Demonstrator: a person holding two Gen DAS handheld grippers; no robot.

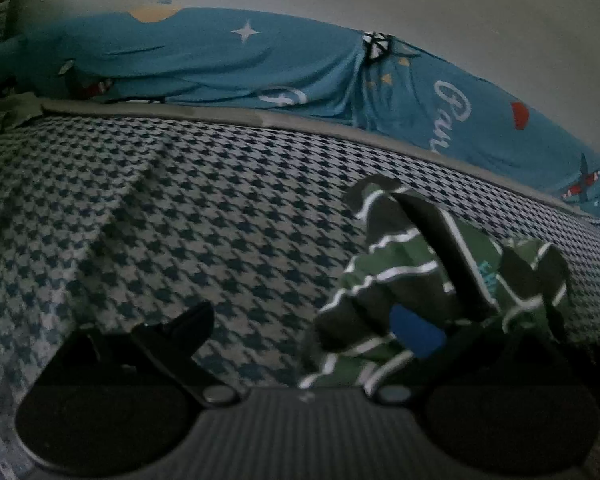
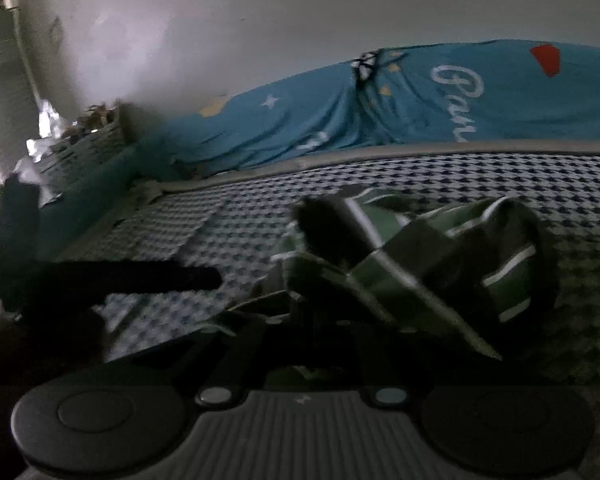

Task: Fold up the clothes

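A green garment with white stripes (image 1: 383,264) lies bunched on the houndstooth bedcover (image 1: 180,220). My left gripper (image 1: 307,320) is open: its left finger (image 1: 180,332) is spread well out over the cover, and the garment drapes over its right side. A dark finger, seemingly of the right gripper (image 1: 431,240), rises through the folds. In the right wrist view my right gripper (image 2: 323,232) is shut on the garment (image 2: 399,276), with cloth wrapped round its tips. The left gripper (image 2: 140,278) shows as a dark bar at the left.
A blue printed sheet (image 1: 220,60) is heaped behind the cover's grey border (image 1: 220,114), against a pale wall. At the far left stands a woven basket (image 2: 92,136) with plants. The houndstooth cover (image 2: 499,184) stretches to both sides of the garment.
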